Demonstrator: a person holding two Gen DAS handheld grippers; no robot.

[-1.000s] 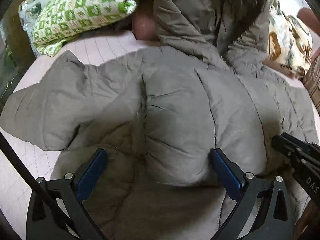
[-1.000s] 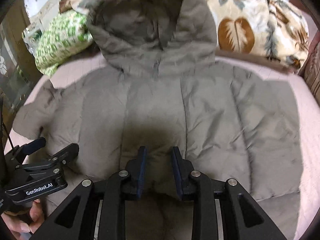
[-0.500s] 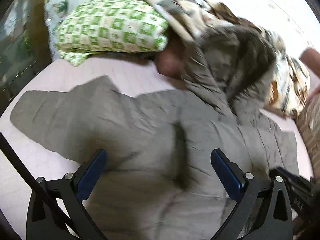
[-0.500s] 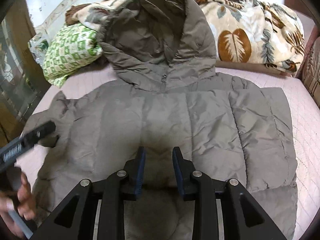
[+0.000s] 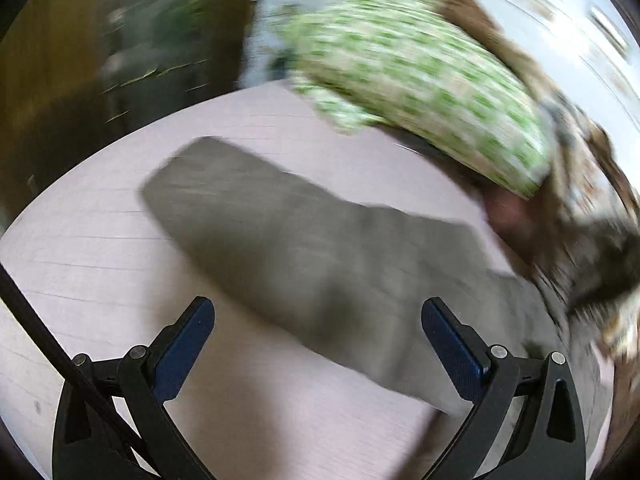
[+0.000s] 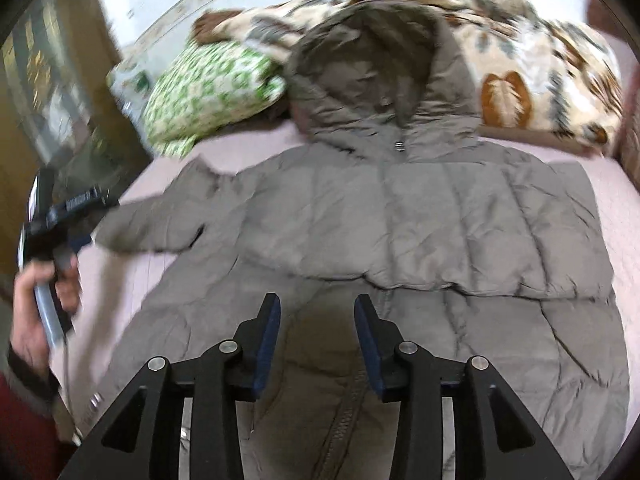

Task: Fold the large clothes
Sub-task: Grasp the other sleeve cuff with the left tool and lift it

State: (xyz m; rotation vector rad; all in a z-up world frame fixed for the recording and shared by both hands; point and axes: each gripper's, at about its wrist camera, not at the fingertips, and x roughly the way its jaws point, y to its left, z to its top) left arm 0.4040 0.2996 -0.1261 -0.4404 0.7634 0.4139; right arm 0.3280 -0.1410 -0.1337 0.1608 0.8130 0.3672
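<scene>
A grey hooded puffer jacket (image 6: 400, 220) lies spread on the pink bed sheet (image 6: 624, 208), hood toward the pillows. Its upper part lies doubled over, with a fold edge across the middle. One sleeve (image 6: 148, 228) stretches out to the left. My right gripper (image 6: 316, 336) hovers over the jacket's front near the zip. Its jaws are opening and nothing is pressed between them. My left gripper (image 6: 64, 216), held by a hand (image 6: 36, 304), is at the far left by the sleeve end. In the blurred left wrist view my left gripper (image 5: 318, 340) stands wide open above the sleeve (image 5: 304, 256).
A green-and-white patterned pillow (image 6: 208, 88) lies at the back left. A leaf-print blanket (image 6: 520, 68) is piled behind the hood. Dark wooden furniture (image 6: 48, 92) runs along the bed's left side. Bare pink sheet (image 5: 100, 264) shows left of the sleeve.
My left gripper swung left off the jacket body and out over the sleeve. My right gripper drew back and its jaws widened. The sleeve now lies stretched out.
</scene>
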